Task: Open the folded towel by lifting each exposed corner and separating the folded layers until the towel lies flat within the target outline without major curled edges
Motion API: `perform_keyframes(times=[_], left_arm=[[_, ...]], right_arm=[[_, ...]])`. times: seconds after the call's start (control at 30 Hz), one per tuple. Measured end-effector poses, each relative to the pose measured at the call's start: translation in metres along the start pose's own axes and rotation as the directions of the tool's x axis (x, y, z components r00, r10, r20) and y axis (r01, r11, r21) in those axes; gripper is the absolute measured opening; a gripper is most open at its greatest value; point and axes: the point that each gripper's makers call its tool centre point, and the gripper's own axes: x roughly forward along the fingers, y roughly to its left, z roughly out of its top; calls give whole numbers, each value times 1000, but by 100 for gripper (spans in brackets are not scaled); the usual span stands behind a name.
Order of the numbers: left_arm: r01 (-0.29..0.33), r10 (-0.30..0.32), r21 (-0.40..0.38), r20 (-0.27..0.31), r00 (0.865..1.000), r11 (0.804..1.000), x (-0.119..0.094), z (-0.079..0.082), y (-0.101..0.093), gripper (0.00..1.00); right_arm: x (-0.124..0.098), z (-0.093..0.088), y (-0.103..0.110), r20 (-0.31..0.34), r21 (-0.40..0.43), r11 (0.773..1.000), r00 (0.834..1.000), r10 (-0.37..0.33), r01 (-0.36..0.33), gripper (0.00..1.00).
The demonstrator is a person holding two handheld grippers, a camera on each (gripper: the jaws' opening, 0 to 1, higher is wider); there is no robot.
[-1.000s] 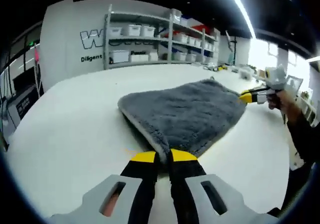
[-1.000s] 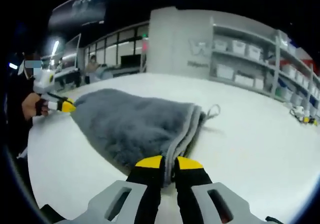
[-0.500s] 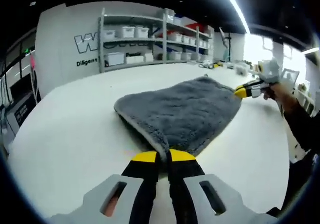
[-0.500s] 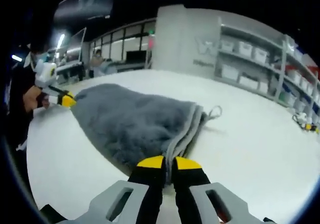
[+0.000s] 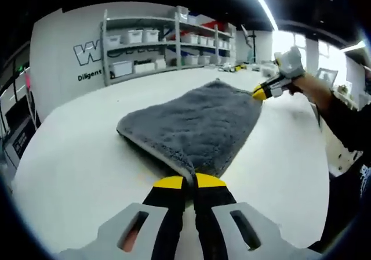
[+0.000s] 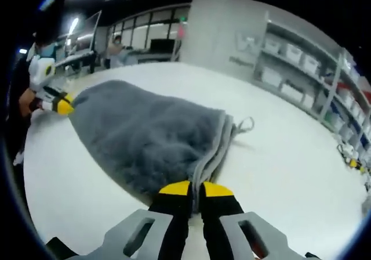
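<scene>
One grey towel (image 5: pixel 197 121) lies on the white surface (image 5: pixel 75 155), pinched at two opposite corners.
Left gripper (image 5: pixel 189 182): jaws pressed onto the near corner. Right gripper (image 6: pixel 195 188): jaws clamped on the layered grey edge, where one hanging loop (image 6: pixel 246 124) rests on the surface. Shelving (image 5: pixel 168 42) by the far wall holds white bins (image 5: pixel 135 36), contents not discernible. A person's hand (image 6: pixel 29 100) holds the far gripper.
</scene>
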Motion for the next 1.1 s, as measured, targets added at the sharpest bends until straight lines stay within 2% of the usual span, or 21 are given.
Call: perform_keyframes(times=[0.2,0.47,1.0,1.1], left_arm=[[3,-3,10,2,1000,1000,-3,-2,-9,3],[36,-36,16,-1,999,999,-5,-4,-26,3],[84,-84,44,6,996,996,-8,-5,-52,2],[91,-91,50,8,996,995,-8,-5,-57,2]], right_arm=[[8,0,-6,-72,-1,999,996,48,-48,0],[27,6,-15,-161,-62,997,986,42,-53,0],[43,13,-22,-223,-92,993,973,56,-78,0],[44,13,-22,-249,-96,991,966,71,-98,0]])
